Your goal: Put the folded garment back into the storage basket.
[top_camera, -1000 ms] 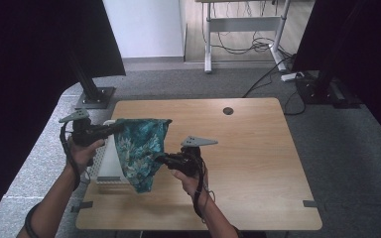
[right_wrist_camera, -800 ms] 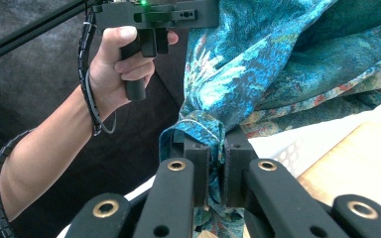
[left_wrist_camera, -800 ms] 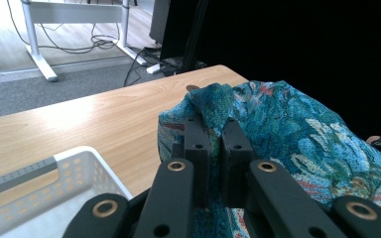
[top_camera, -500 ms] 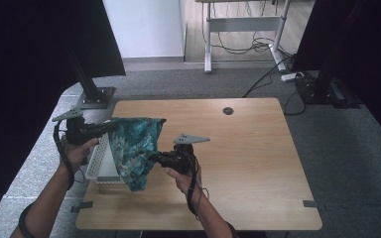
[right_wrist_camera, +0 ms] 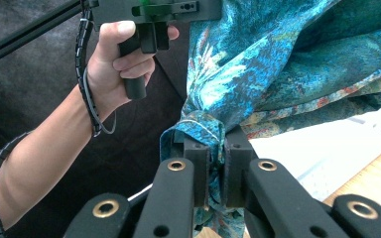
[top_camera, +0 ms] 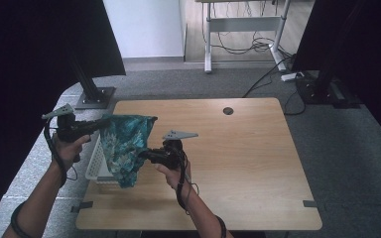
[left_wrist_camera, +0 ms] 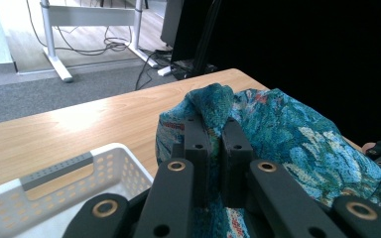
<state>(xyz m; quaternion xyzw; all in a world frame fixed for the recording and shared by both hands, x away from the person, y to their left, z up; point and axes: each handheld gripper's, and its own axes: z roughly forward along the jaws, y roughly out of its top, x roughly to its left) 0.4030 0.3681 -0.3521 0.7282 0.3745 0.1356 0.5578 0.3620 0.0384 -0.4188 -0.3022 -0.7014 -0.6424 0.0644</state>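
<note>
Over the basket (top_camera: 95, 161) at table's left, both my grippers, left (top_camera: 100, 125) & right (top_camera: 142, 154), are clamped on the cloth (top_camera: 125, 146), spreading it betw. them to lower in.

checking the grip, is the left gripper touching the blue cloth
Touching: in the left gripper view the left gripper has its jaws pinched on a fold of the blue cloth.
</note>
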